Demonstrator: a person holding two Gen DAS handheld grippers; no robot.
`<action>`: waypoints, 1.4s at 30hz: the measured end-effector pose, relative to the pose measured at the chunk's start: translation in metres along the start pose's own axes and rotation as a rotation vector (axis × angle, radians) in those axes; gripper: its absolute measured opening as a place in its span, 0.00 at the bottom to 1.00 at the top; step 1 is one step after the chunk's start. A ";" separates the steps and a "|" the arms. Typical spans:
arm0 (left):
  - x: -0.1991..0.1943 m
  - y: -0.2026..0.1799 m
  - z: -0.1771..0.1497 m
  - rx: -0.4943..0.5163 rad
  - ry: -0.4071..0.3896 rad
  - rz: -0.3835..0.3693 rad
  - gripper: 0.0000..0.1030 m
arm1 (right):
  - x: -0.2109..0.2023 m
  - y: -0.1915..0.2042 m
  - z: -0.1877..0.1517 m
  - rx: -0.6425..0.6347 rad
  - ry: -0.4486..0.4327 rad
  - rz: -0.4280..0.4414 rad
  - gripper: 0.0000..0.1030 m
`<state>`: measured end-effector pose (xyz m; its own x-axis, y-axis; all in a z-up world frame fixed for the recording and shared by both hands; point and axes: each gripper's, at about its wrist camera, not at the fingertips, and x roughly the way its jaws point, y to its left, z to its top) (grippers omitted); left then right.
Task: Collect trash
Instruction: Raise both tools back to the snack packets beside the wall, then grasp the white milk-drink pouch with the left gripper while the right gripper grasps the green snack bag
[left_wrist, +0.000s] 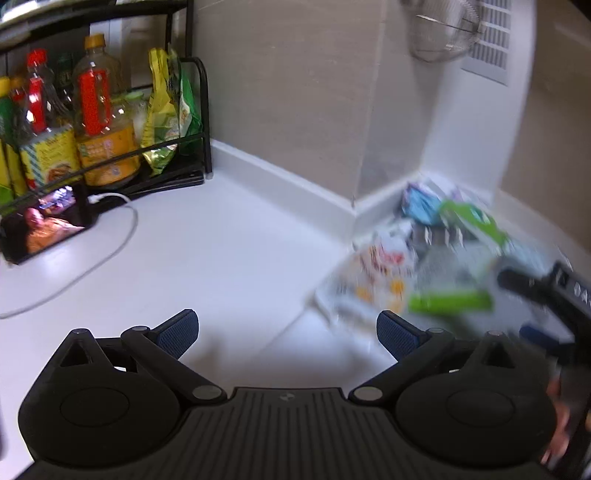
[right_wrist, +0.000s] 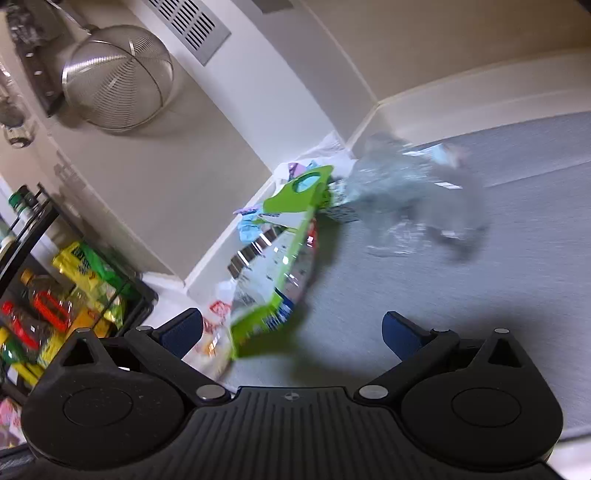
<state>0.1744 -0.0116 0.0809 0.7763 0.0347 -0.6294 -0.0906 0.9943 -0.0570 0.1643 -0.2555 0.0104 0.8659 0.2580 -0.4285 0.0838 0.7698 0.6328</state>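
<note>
Trash pile (right_wrist: 273, 254) in table (left_wrist: 207, 258) corner, against wall.
Green-edged bag (right_wrist: 291, 206) on top, clear crinkly plastic (right_wrist: 413, 206) beside it, small wrappers under.
Probably all light, thin, floppy, a bit slippery; likely to slide or flutter away.
Best pinched at folded green edge, where stiffer.
Left gripper (left_wrist: 286, 332) fingers wide, holding nothing.
Right gripper (right_wrist: 291, 332) fingers wide, empty, near pile's front end.
Blurry in both views.

Counter (left_wrist: 221, 258): white. Tool pads (left_wrist: 177, 334): blue, textured. Trash pile (right_wrist: 280, 236) ahead of tool: lime-green, light-blue, white, red print.
</note>
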 end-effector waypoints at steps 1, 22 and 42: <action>0.013 -0.001 0.002 -0.013 0.014 -0.007 1.00 | 0.007 0.002 0.001 0.002 0.001 -0.004 1.00; 0.106 -0.016 0.005 -0.019 0.055 -0.110 1.00 | 0.054 0.016 -0.011 -0.113 -0.041 0.008 1.00; 0.105 -0.019 0.003 -0.006 0.035 -0.101 1.00 | 0.061 0.025 -0.013 -0.171 -0.032 -0.031 1.00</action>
<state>0.2593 -0.0261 0.0181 0.7592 -0.0692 -0.6471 -0.0169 0.9919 -0.1260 0.2125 -0.2127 -0.0081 0.8798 0.2159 -0.4234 0.0279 0.8659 0.4995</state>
